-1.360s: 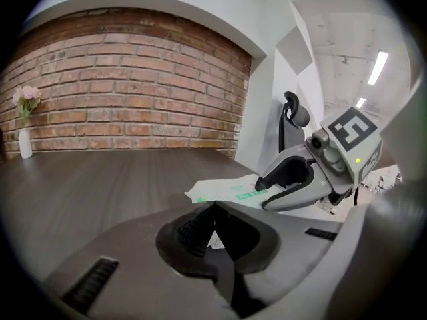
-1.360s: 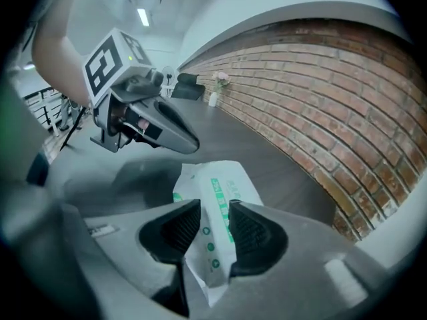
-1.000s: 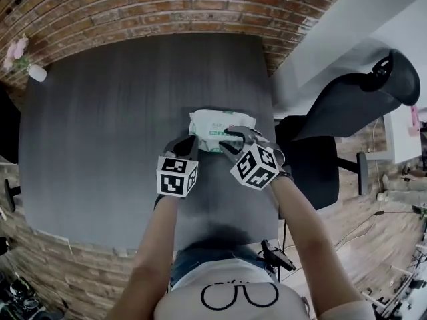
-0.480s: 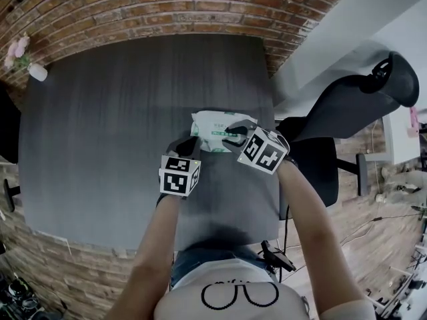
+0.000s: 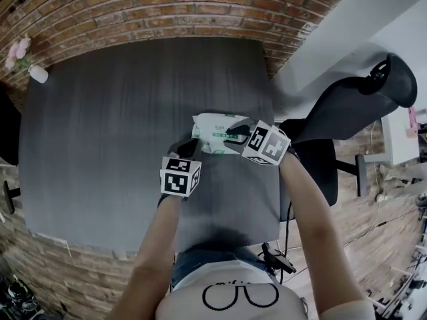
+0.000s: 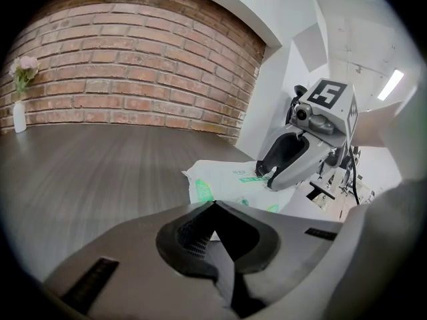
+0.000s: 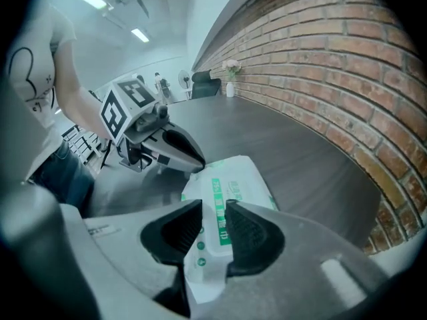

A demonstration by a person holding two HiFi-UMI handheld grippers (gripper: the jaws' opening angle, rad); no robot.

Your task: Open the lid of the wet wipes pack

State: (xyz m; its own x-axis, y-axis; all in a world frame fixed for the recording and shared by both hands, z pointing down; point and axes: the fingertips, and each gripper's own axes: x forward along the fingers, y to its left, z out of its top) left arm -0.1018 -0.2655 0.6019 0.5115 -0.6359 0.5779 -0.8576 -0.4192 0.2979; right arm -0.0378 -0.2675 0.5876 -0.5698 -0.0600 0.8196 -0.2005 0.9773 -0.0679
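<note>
The white wet wipes pack [image 5: 212, 131] with green print lies flat on the dark table [image 5: 120, 112], near its right edge. My right gripper [image 5: 233, 137] points steeply down onto the pack's top. In the right gripper view its pads [image 7: 250, 235] sit narrowly apart with the pack's lid [image 7: 215, 229] and green label strip pinched between them. My left gripper [image 5: 188, 147] is shut, its tips [image 6: 215, 205] at the pack's near left edge [image 6: 200, 189]. I cannot tell whether any film is caught in them. The left gripper view shows the right gripper [image 6: 267, 176] touching the pack's top.
A small vase with pink flowers [image 5: 37, 72] stands at the table's far left corner by the brick wall [image 5: 167, 12]. A black office chair [image 5: 347, 112] sits just past the table's right edge. The person's body is at the near edge.
The right gripper has tipped steeper over the pack, its marker cube swinging up and to the right. The pack shifted slightly. The left gripper has stayed put.
</note>
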